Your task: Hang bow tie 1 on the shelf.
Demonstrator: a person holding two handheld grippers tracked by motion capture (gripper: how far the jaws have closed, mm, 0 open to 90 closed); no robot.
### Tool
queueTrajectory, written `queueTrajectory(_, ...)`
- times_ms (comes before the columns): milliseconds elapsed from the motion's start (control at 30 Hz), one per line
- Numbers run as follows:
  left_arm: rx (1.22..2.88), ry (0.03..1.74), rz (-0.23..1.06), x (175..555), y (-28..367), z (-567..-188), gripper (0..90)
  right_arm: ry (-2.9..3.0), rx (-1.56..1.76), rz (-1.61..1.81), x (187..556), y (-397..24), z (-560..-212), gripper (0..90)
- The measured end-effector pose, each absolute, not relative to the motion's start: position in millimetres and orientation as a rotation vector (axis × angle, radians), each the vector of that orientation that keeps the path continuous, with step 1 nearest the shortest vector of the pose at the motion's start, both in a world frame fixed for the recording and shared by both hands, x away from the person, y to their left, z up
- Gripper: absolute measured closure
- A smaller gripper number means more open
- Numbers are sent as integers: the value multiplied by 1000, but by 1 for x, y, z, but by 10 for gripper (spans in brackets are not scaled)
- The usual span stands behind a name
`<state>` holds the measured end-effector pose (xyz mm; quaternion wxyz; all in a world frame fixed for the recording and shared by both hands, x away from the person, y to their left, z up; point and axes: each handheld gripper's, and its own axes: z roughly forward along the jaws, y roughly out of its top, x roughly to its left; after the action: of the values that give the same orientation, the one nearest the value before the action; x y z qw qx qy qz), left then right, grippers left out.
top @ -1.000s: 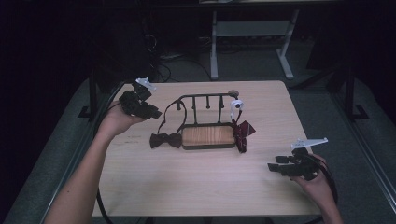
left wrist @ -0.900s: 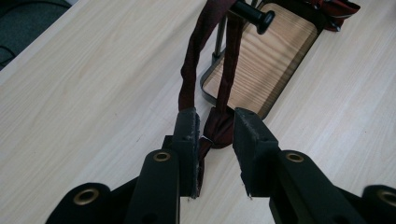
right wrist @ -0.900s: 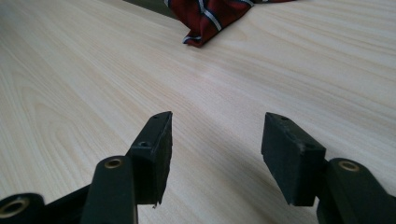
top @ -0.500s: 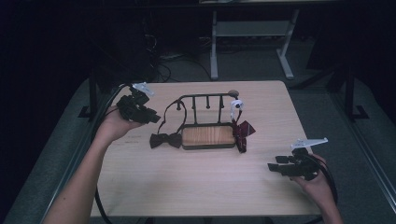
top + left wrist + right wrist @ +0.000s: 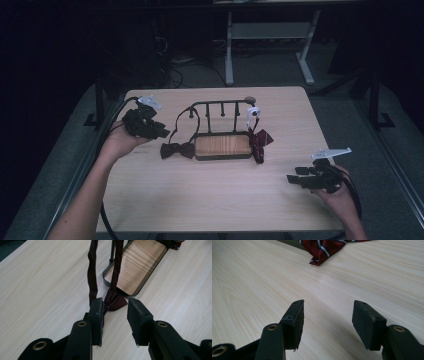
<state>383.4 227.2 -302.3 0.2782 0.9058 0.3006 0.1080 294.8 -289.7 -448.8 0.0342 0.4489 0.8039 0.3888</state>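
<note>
While the pale wooden table (image 5: 215,200) holds a black wire rack (image 5: 220,107) with a wood-grain base (image 5: 222,146), a dark bow tie (image 5: 177,150) lies at the base's left end, its strap looped up over the rack (a striped red tie (image 5: 260,140) hangs at the right end). At far left, the left gripper (image 5: 115,315), jaws just opening, stands apart around the bow tie, gripping nothing. Near the right edge, the right gripper (image 5: 327,322) rests wide open and empty.

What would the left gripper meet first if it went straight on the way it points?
Probably the dark bow tie lying just past the left gripper, then the wooden-based rack behind it; depth is uncertain.
</note>
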Motion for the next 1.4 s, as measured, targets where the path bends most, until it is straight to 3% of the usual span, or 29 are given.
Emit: queueTrajectory(1400, 2397, 820, 259, 356, 236, -342, 540, 2463, 1379, 1181, 295, -291, -449, 426)
